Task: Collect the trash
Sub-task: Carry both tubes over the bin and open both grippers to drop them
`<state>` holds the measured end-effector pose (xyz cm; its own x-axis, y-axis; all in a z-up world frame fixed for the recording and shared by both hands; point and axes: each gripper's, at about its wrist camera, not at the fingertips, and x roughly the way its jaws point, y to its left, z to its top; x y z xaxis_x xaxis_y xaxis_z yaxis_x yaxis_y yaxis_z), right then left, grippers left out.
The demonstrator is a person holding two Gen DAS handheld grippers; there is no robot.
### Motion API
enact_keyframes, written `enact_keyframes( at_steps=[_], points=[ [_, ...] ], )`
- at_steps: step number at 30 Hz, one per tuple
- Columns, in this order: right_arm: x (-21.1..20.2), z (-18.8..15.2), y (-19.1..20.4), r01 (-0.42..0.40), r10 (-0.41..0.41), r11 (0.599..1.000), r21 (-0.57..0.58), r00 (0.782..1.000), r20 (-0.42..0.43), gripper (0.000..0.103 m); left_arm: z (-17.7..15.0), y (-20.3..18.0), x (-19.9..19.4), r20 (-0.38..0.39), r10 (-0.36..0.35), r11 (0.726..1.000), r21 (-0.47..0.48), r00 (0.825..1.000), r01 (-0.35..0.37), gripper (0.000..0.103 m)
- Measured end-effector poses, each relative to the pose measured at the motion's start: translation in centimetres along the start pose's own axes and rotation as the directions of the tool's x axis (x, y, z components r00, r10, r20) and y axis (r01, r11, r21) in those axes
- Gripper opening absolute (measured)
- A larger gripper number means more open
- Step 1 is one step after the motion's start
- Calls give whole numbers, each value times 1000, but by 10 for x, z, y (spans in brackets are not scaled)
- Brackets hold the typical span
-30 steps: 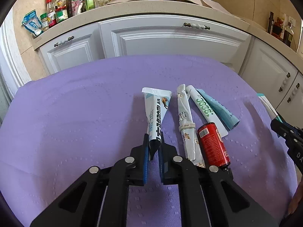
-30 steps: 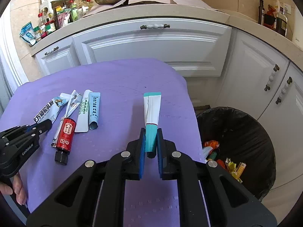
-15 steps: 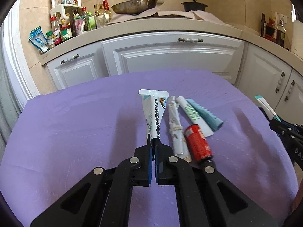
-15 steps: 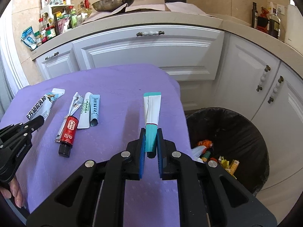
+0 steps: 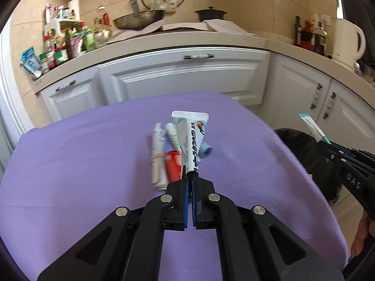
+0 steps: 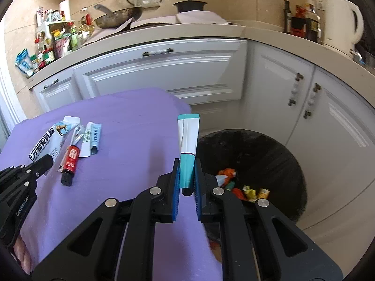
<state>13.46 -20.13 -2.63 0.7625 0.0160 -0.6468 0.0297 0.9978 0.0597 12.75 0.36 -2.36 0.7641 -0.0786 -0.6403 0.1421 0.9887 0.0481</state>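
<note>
My left gripper (image 5: 190,178) is shut on the cap end of a white and blue tube (image 5: 191,135) with black lettering, held up above the purple table (image 5: 70,164). My right gripper (image 6: 187,175) is shut on a white and teal tube (image 6: 188,138), which hangs over the table's right edge beside the black-lined trash bin (image 6: 276,149). On the cloth lie a red tube (image 6: 71,160), a crumpled white wrapper (image 5: 157,154), a white tube (image 6: 86,140) and a pale blue tube (image 6: 95,137). The bin holds several colourful wrappers (image 6: 241,187).
White kitchen cabinets (image 6: 164,75) stand behind the table and curve around to the right past the bin. The counter carries bottles and jars (image 5: 61,44), a pan (image 5: 138,20), a black pot (image 6: 189,4) and a white kettle (image 6: 339,21). A hand (image 6: 22,255) shows at the lower left.
Both grippers have lifted their tubes off the cloth and swung right. The bin has come further into both views, and the left gripper's jaws have closed tight on its tube.
</note>
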Motion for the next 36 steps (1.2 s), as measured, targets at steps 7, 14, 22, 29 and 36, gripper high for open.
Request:
enact_keyframes(
  at_steps=[7,14,22,29,36],
  points=[
    [-12,-6,-34,57,-57,998,38,998,12,11,3,-39,-1,12,-56,997,51,998,56,2],
    [-14,-8,-62,104,-105,993,62,994,17,11,8,-77,6,16,-92,991,97,996,90,2],
    [-7,-8,-85,131,-133,987,88,991,17,11,15,-111,17,14,-116,984,134,993,113,2],
    [4,-6,-103,142,-144,983,115,989,15,11,22,-134,32,6,-130,980,155,991,128,2],
    [17,-2,-117,152,-155,980,132,988,13,11,30,-148,50,-13,-132,979,157,991,133,2]
  ],
)
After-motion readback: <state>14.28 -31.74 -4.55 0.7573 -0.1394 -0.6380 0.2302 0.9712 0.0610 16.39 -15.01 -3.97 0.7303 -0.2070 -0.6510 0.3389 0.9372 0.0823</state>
